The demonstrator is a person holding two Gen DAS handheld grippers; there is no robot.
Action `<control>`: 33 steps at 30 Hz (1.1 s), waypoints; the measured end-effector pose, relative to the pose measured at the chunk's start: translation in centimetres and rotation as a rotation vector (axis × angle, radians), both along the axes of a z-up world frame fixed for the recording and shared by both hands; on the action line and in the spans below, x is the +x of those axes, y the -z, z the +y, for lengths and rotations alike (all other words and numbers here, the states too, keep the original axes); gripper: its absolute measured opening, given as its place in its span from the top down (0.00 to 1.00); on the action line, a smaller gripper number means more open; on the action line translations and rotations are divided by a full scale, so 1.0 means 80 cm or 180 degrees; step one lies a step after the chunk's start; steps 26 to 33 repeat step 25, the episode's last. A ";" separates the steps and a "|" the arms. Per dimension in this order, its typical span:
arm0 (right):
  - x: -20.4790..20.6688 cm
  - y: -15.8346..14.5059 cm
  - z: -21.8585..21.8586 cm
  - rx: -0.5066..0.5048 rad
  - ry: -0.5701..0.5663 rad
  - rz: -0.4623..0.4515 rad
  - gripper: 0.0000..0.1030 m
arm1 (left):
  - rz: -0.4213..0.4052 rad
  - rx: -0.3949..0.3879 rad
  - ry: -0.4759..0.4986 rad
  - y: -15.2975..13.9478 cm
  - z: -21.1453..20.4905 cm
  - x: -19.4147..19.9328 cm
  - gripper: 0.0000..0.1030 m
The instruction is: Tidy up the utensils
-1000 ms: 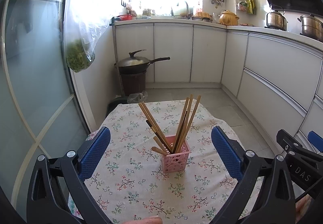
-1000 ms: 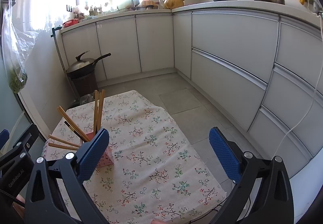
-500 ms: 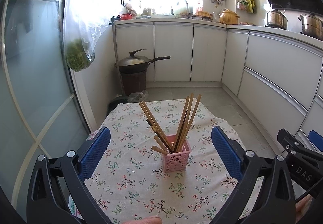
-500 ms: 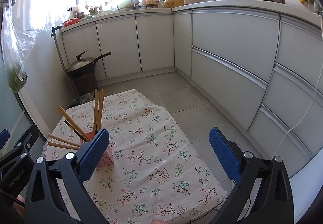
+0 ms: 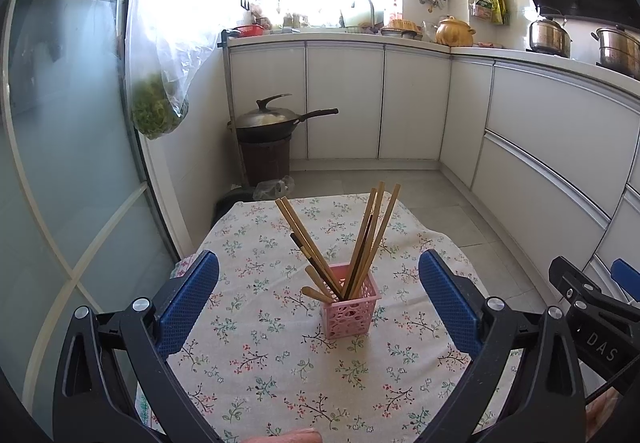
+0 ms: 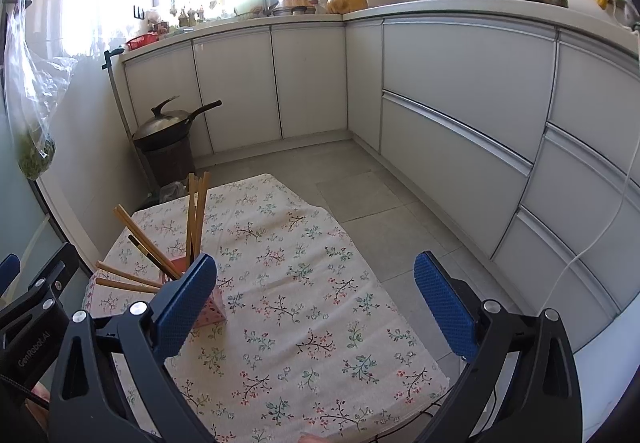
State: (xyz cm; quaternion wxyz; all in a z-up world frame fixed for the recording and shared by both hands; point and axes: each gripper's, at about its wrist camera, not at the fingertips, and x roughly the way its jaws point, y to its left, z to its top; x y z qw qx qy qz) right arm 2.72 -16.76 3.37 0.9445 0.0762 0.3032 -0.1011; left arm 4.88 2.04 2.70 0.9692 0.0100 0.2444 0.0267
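On floral tablecloth (image 5: pixel 256 359), pink basket (image 5: pixel 349 310) stands upright near table middle, chopsticks (image 5: pixel 370 235) fanned out of it left and right. Left gripper (image 5: pixel 318 297) spread wide, empty, basket framed between its blue pads (image 5: pixel 188 299) but apart from both. Right gripper (image 6: pixel 316 299) also wide, empty, over bare cloth; its left pad hides part of basket. Beyond table: lidded wok (image 5: pixel 266 120) on brown stand, hanging bag of greens (image 5: pixel 158 115), white cabinets (image 5: pixel 416 103).
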 end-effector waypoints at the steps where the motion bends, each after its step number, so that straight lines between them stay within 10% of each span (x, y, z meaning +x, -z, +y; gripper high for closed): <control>1: 0.000 0.000 0.000 0.0003 -0.0002 0.0003 0.06 | 0.0004 0.0000 -0.0007 0.001 0.001 0.000 0.07; 15: 0.001 0.001 0.003 0.0019 -0.0028 0.0022 0.06 | -0.0139 0.0068 0.0119 -0.002 -0.009 -0.007 0.19; 33: 0.001 0.003 -0.002 0.0036 0.0001 0.0027 0.06 | -0.0114 -0.0018 0.0079 -0.009 -0.006 -0.007 0.07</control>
